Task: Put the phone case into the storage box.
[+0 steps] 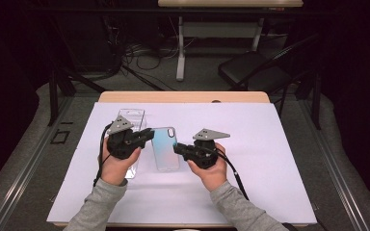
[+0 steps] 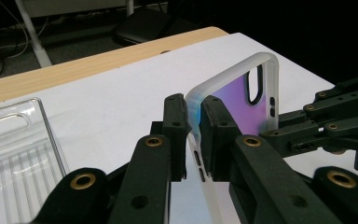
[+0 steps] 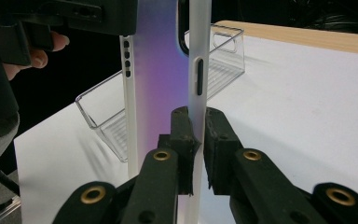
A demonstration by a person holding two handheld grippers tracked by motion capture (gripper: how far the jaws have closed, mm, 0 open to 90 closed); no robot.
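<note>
A clear plastic tray [image 1: 132, 126] lies toward the table's [image 1: 279, 144] left edge. Just right of it, the left gripper [image 1: 148, 136] is clamped on the left rim of the phone case [image 1: 165, 149], held near the table's middle. The right gripper [image 1: 177, 148] is clamped on the case's right rim.

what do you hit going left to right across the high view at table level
clear plastic tray → left claw → phone case → right claw → bare white sheet
</note>
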